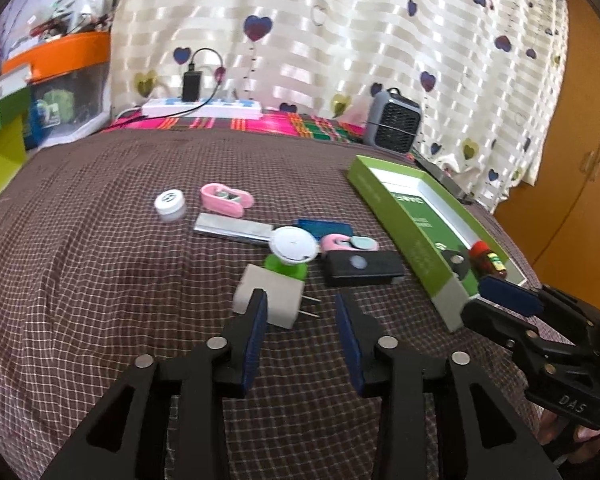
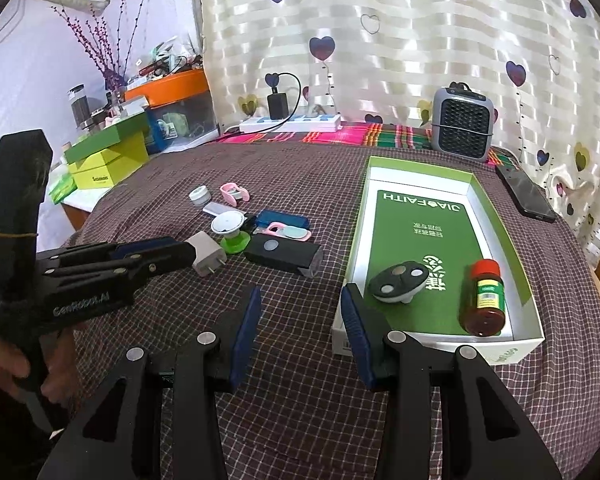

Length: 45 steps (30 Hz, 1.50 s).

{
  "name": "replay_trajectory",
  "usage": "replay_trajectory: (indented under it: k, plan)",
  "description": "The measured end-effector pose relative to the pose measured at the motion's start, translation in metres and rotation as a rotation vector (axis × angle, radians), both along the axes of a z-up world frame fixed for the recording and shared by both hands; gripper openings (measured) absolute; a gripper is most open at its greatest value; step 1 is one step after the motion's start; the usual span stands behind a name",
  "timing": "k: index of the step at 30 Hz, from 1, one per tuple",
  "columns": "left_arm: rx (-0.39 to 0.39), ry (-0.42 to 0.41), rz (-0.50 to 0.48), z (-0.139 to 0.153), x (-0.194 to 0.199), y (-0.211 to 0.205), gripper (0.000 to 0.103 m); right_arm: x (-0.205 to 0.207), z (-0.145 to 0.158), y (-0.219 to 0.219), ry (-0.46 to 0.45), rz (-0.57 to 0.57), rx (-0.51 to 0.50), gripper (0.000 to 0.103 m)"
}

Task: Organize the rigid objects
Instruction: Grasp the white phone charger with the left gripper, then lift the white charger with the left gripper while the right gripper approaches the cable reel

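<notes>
A green box [image 2: 496, 216] lies open on the checked cloth, also in the left wrist view [image 1: 384, 204]. It holds a red-capped bottle [image 2: 486, 300] and a black-and-white oval gadget [image 2: 398, 282]. Left of it lie a white plug adapter [image 1: 268, 300], a black block [image 1: 362, 268], a white disc on a green base [image 1: 294, 246], pink clips [image 1: 226, 199], a blue case [image 1: 324, 227], a silver bar [image 1: 232, 229] and a small white jar [image 1: 169, 204]. My left gripper [image 1: 300, 308] is open, its left finger touching the adapter. My right gripper [image 2: 300, 312] is open and empty at the box's near left corner.
A grey fan heater [image 2: 462, 122] and a white power strip [image 2: 290, 123] stand at the back by the curtain. A black phone [image 2: 526, 194] lies right of the box. Green boxes [image 2: 108, 160] and an orange-lidded bin [image 2: 180, 108] stand at the left.
</notes>
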State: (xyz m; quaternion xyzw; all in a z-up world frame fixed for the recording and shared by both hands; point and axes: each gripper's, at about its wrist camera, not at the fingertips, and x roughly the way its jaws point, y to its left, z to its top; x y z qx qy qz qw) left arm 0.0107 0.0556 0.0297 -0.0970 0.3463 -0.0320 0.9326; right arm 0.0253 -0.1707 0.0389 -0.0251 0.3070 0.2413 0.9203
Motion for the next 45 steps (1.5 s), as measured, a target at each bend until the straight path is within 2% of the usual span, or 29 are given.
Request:
replay_trajectory:
  k: [6, 8, 14, 20, 28, 30, 33, 36, 45]
  plan:
    - [0.029, 0.005, 0.03, -0.005, 0.011, 0.012, 0.04, 0.002, -0.002, 0.006, 0.007, 0.012, -0.007, 0.043]
    - [0.006, 0.024, 0.022, -0.007, 0.019, 0.018, 0.04, 0.003, -0.003, 0.007, 0.009, 0.015, -0.009, 0.043]
    - [-0.061, 0.083, -0.045, -0.017, 0.025, 0.02, 0.04, 0.005, -0.005, 0.012, 0.014, 0.022, -0.016, 0.043]
    - [-0.07, 0.089, -0.145, -0.018, 0.01, 0.006, 0.04, 0.006, -0.006, 0.014, 0.02, 0.022, -0.018, 0.043]
    - [0.044, 0.008, -0.146, -0.004, 0.015, 0.006, 0.04, 0.006, -0.007, 0.015, 0.019, 0.027, -0.019, 0.043]
    - [0.058, 0.026, -0.179, -0.008, 0.024, 0.007, 0.041, 0.007, -0.008, 0.014, 0.018, 0.025, -0.02, 0.043]
    - [0.036, 0.051, -0.237, -0.01, 0.033, 0.007, 0.043, 0.007, -0.007, 0.015, 0.02, 0.025, -0.02, 0.043]
    - [0.066, 0.053, -0.269, -0.011, 0.037, 0.003, 0.044, 0.007, -0.007, 0.016, 0.02, 0.03, -0.024, 0.043]
    - [0.136, 0.037, -0.369, -0.009, 0.023, -0.014, 0.044, 0.011, -0.007, 0.019, 0.023, 0.033, -0.032, 0.043]
